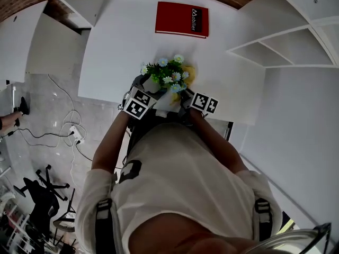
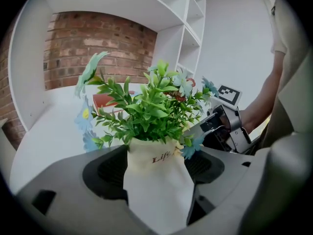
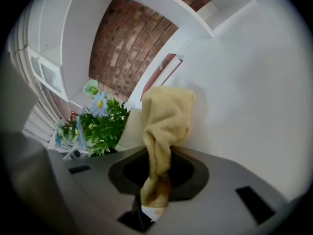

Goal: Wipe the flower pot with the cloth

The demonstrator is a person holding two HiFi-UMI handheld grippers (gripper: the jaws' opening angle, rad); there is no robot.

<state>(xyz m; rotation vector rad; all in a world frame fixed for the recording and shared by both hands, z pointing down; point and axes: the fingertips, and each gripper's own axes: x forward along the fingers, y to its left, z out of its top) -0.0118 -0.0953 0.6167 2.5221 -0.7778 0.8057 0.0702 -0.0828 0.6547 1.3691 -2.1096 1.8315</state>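
The left gripper (image 2: 157, 168) clamped the cream tapered flower pot (image 2: 156, 192) of green plastic foliage at the white table's (image 1: 122, 46) near edge, apparently steadying it while the right gripper (image 3: 155, 180), jaws pinching the bunched yellow cloth (image 3: 166, 116), rubbed its side.

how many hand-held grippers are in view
2. The left hand-held gripper clamps the flower pot; the right hand-held gripper, at the pot's other side, pinches the yellow cloth. None seems hidden.
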